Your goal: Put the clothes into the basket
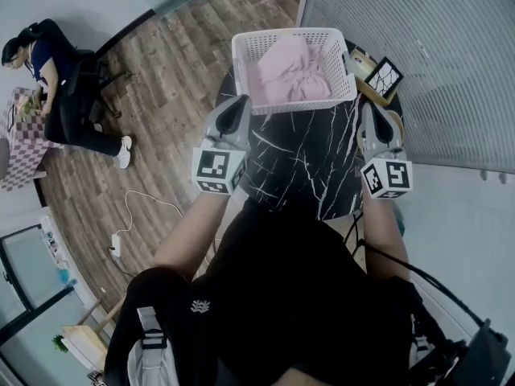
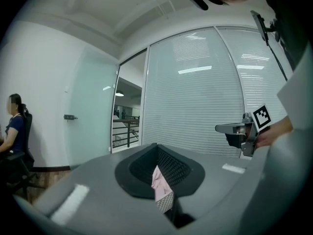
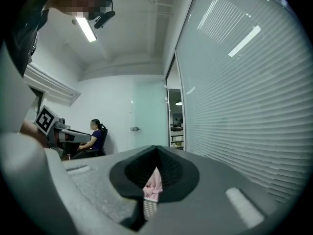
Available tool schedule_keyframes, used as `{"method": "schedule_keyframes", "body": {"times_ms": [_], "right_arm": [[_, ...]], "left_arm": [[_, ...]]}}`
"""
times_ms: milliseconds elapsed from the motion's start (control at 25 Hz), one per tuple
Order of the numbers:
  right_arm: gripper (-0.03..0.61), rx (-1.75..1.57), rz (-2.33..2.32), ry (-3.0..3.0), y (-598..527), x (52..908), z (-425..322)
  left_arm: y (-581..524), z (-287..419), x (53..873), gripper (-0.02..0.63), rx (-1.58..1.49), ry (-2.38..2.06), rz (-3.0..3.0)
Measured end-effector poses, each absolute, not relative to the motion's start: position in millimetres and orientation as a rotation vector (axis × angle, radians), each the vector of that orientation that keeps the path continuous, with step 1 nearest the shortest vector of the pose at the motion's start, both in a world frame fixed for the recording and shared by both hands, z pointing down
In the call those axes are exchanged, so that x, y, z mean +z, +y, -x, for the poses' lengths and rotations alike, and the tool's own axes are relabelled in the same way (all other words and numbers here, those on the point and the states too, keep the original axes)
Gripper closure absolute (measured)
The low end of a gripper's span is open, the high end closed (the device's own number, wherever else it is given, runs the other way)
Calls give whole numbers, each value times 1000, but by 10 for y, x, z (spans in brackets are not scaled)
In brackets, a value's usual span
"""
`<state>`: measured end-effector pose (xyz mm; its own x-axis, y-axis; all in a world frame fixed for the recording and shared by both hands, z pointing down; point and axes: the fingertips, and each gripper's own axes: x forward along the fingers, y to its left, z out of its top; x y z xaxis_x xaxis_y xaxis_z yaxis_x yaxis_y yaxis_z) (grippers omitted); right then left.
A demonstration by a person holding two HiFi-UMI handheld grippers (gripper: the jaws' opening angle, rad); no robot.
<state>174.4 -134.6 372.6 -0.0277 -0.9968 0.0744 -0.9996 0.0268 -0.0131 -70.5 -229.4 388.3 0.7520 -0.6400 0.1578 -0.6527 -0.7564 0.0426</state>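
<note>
**Q:** ok so where are the clothes point(image 1: 291, 72) at, and which way do they lie?

**A:** They're in the basket point(image 1: 241, 71), a pink crumpled heap sitting mid-basket, reaching up to about the rim. It's too bunched up to have a real long axis, honestly can't call one. The basket itself is a white lattice one at the far edge of the round black table point(image 1: 298, 167), with its long side running across the head view, tipped a bit clockwise.

**Q:** and the fingers? holding anything?

**A:** Nope. The left gripper point(image 1: 238, 101) has its jaws pressed together with only a thin slit between the pads, and through that slit you just see pink cloth and basket lattice further off. Same for the right gripper point(image 1: 368, 111): fully closed, nothing pinched. Each one hangs just beside a near corner of the basket, left at the left corner, right at the right. Whether the tips touch the basket wall, I can't tell.
</note>
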Motion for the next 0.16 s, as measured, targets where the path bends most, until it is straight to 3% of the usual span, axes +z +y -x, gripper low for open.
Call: {"method": "schedule_keyframes", "body": {"times_ms": [160], "right_arm": [[577, 121, -2197, -2190, -1272, 3772, -1854]], "left_arm": [[-2234, 609, 3852, 607, 189, -1027, -2859]]}}
